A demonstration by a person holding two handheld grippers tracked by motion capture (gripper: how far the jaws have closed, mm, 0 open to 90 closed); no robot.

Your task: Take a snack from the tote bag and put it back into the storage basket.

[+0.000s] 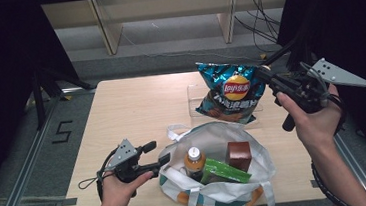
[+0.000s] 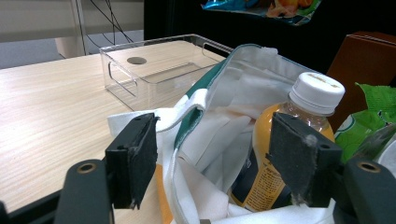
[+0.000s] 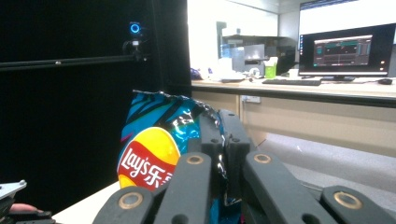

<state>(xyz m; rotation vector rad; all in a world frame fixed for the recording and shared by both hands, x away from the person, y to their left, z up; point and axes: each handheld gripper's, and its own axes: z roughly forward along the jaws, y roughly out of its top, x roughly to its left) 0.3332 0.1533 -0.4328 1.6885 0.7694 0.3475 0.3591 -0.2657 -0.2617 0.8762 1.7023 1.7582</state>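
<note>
left hand-held gripper (image 1: 162, 160): I see it low at the desk's near left; jaws stand apart, straddling the bag's rim, pads not pressing on anything.
tote bag (image 1: 264, 163): white cloth with teal and orange patches, mouth wide, slumped on the near desk (image 1: 121, 108) edge, just right of my left hand-held gripper.
bottle (image 1: 194, 162): white cap, orange drink, upright inside the bag, left side.
green pack (image 1: 224, 171): lying in the bag, middle, near the bottle.
brown box (image 1: 239, 155): upright in the bag, behind the green pack.
clear tray (image 2: 154, 70): see-through plastic bin on the desk beyond the bag, partly behind the chips.
chip bag (image 1: 230, 91): teal-blue glossy foil, dark streaks, red-and-yellow Lay's logo, crinkled, puffy; hangs in the air above the clear tray, clear of the desk, pinched at its right top edge.
right hand-held gripper (image 1: 263, 73): raised at far right; jaws together, clamped on the chip bag's foil edge.
</note>
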